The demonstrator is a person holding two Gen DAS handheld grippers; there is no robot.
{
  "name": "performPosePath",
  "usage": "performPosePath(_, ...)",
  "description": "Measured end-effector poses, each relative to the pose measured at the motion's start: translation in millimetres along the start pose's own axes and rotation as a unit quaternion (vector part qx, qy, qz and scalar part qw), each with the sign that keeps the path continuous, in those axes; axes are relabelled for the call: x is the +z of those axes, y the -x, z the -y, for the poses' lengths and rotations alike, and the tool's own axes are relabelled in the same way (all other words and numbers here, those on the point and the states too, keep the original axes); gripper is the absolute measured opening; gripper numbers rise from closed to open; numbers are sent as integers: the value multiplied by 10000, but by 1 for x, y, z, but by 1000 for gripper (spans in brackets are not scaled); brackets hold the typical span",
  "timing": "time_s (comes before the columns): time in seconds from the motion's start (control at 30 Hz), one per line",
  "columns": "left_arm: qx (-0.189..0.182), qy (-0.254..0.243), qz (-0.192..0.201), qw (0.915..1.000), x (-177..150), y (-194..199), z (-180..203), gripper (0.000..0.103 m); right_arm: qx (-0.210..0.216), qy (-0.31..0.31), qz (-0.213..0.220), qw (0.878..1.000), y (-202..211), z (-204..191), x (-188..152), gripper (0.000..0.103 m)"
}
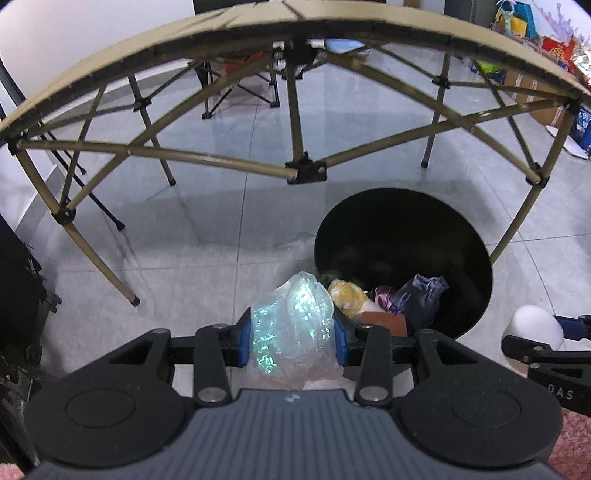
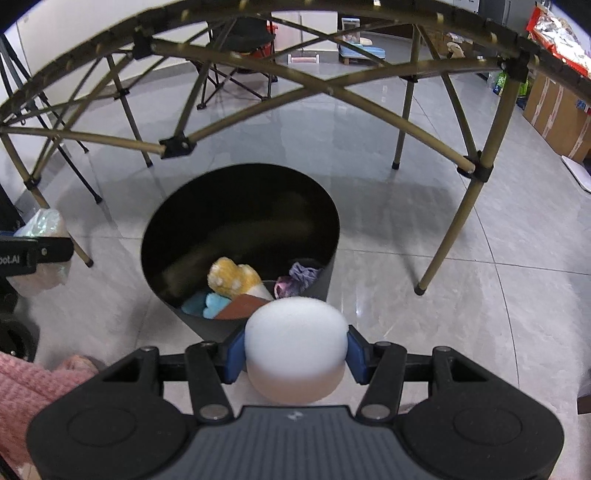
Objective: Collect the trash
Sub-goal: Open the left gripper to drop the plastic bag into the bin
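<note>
Left gripper (image 1: pixel 293 334) clamps crinkled plastic (image 1: pixel 291 328), right gripper (image 2: pixel 295 354) foam (image 2: pixel 295 347), hiding bin (image 2: pixel 184 236) contents.

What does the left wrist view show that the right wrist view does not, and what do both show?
Only the left wrist view shows the left gripper closed on the shiny plastic wrap. Only the right wrist view shows the blue item in the bin and a pink sleeve. Both show the black bin, the yellow paw toy, the white foam piece in the right gripper, and the folding table.
</note>
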State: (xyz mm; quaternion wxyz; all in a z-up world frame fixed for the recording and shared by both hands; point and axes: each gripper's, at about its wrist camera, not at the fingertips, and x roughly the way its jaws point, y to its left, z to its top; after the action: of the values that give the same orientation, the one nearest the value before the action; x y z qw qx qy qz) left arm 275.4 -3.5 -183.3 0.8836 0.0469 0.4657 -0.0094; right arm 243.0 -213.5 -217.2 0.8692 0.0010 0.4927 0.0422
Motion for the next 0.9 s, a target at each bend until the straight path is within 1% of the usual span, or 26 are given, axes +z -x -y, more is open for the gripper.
performPosePath(0.17,117,47,-189,9997,1,-14,-4,41,-53,-87,-99,9999,-10,7,-2,53)
performPosePath(0.37,219,130,-365,9990,5,-23,-2,41,-104,-129,-60,9998,-15,12,2,53)
performPosePath(0.6,209,58,-287,9994,17,-18,18,41,-187,-252,59,9995,-14,24,6,53)
performPosePath(0.9,255,71,-391,9989,31,-27,36,41,-270,-528,163,9981,-15,45,8,53)
